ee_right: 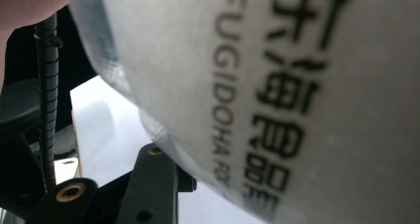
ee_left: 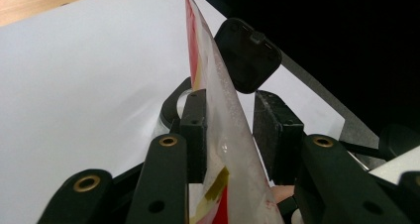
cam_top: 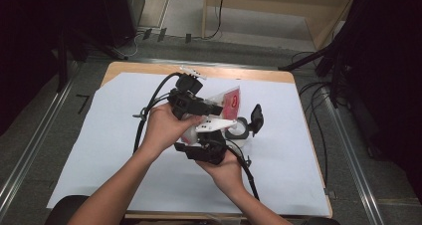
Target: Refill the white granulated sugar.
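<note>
Both grippers were clamped on the packet [cam_top: 230, 103], left gripper [ee_left: 229, 135] and right gripper [cam_top: 211, 148], holding it above the open jar [cam_top: 238, 130], seemingly for pouring.

A wooden counter [cam_top: 119, 68] is covered almost wholly by a large white paper sheet [cam_top: 99, 135], with bare wood left along the 12 o'clock edge. Toward 3 o'clock of centre, a clear container [cam_top: 239, 131] with an open black lid [cam_top: 257, 118] is seen resting on the sheet.
</note>
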Available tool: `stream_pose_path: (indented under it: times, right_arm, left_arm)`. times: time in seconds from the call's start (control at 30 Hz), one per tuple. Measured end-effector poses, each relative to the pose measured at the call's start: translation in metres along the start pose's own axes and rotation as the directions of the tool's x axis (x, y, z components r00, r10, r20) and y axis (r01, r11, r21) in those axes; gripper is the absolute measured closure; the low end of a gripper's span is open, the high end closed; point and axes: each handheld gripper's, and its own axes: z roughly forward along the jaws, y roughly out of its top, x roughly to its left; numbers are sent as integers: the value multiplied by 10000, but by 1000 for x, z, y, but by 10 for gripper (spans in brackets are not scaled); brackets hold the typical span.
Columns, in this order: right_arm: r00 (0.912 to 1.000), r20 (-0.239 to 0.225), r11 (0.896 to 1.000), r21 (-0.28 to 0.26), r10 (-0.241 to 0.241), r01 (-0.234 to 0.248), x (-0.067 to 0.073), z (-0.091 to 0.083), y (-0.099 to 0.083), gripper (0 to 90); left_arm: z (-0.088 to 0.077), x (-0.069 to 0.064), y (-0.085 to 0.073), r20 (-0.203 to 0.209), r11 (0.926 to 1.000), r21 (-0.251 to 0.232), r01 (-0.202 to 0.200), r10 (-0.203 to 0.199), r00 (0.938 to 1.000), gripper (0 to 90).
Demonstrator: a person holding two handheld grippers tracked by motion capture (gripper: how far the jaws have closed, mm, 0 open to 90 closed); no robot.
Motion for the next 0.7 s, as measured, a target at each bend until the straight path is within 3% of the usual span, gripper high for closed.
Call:
stream_pose_path:
  times: [0.7]
  right_arm:
    - [9998, -181, 9999, 18, -101, 101, 3, 2, -1, 636]
  left_arm:
    - [3, 6, 5, 185, 9989, 422, 196, -204, 9996, 701]
